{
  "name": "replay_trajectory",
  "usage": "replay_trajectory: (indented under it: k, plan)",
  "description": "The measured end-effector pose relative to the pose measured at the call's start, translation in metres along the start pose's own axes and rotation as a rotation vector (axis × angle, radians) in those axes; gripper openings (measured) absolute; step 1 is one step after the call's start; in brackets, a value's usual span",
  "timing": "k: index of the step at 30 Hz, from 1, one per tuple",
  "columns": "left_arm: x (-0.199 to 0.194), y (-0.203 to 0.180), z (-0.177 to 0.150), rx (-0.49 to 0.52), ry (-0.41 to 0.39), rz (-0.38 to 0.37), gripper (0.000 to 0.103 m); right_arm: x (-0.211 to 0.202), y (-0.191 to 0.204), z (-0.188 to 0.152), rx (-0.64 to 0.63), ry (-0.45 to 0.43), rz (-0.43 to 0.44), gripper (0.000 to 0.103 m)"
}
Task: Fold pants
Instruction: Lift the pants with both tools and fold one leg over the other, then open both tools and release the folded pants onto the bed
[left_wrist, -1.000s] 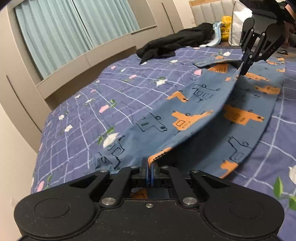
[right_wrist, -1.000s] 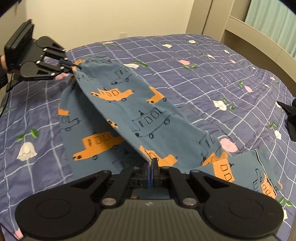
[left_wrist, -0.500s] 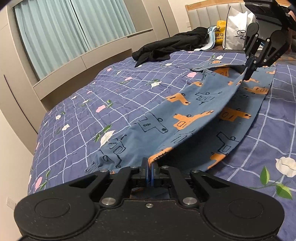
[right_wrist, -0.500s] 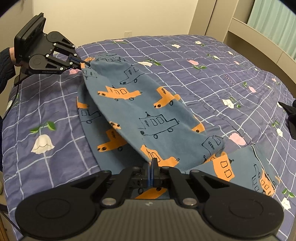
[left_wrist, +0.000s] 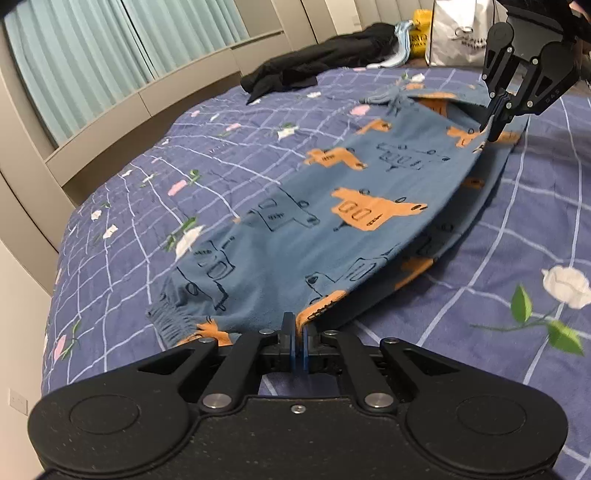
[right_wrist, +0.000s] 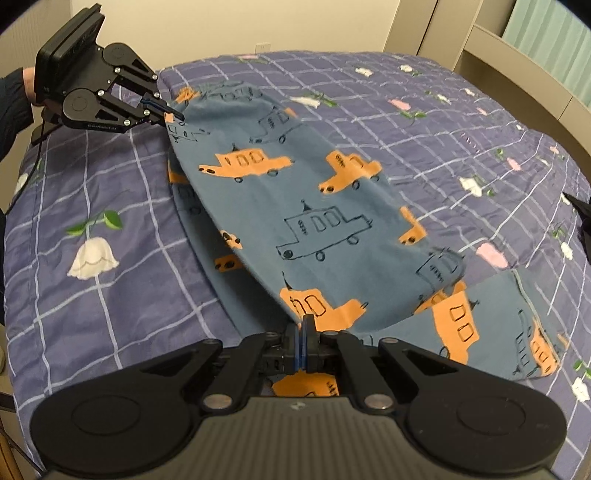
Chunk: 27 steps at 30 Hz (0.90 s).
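Blue pants with orange and outlined truck prints lie on the bed, one leg folded over the other. My left gripper is shut on the edge of the upper leg near its cuff end; it also shows in the right wrist view. My right gripper is shut on the same leg's edge near the waist end; it also shows in the left wrist view. The upper leg hangs stretched between them, low over the lower leg. The waist part lies at the right.
The bed has a purple checked cover with flower prints. A black garment, a white bag and a yellow item sit at the far end. Curtains and a beige ledge run along the far side.
Both grippers have carried the upper leg sideways over the lower one and lower. It now covers most of the lower leg.
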<state>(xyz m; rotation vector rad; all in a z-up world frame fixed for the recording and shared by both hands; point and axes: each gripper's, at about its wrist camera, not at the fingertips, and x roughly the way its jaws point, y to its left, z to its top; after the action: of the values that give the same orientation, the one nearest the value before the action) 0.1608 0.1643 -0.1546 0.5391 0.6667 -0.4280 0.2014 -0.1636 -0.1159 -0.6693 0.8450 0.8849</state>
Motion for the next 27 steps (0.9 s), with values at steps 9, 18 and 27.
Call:
replay_trajectory:
  k: [9,18,27]
  plan:
    - [0.009,-0.004,0.0,0.022,0.036,-0.001,0.006,0.013,0.0,-0.006,0.025,0.021,0.021,0.004]
    - [-0.013,0.006,-0.001,-0.042,0.004,-0.071,0.02,0.007,-0.001,-0.007,0.039,0.04,0.075,0.014]
    - [-0.03,0.007,0.014,-0.076,-0.101,-0.117,0.037,-0.018,-0.017,-0.001,0.132,-0.028,0.15,0.037]
